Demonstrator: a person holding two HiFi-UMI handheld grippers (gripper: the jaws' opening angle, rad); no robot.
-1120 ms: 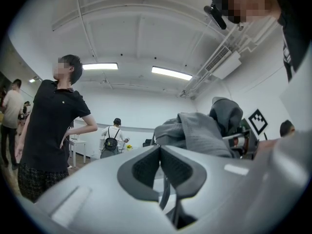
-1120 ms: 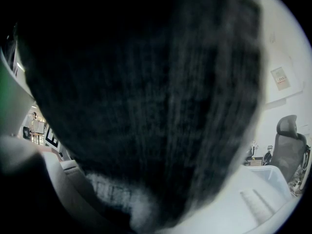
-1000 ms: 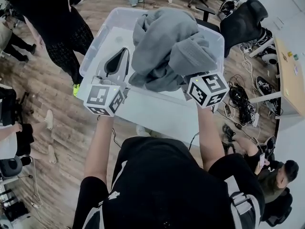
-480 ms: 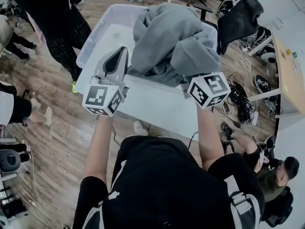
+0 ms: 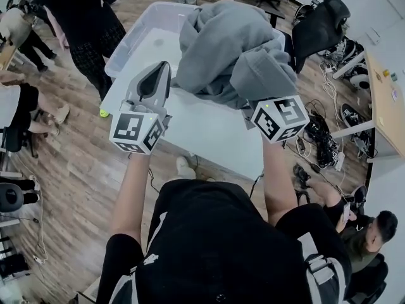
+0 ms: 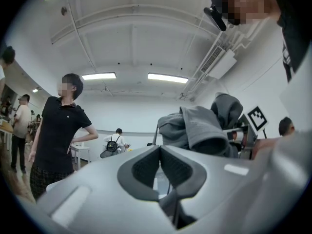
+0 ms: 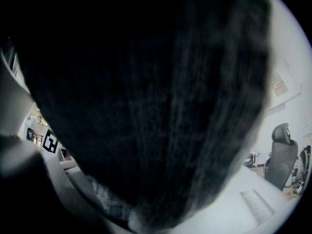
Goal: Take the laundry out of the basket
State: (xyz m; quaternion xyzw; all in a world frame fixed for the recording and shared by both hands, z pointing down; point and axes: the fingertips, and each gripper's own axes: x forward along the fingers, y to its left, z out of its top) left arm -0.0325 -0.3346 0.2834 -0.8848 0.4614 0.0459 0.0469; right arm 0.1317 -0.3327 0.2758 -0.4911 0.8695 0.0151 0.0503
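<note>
Laundry [image 5: 228, 52] hangs bunched up over the clear bin [image 5: 136, 33] on the table, with the right gripper [image 5: 253, 109] clamped on the grey fabric. Left gripper [image 5: 159, 73] sits just beside it, jaws together, nothing in them.

Two ceiling strip lights [image 6: 167, 77] give bright, even light. Both gripper views bend toward dark round edges; a grey garment [image 7: 146, 106] blurs and darkens the right one.
</note>
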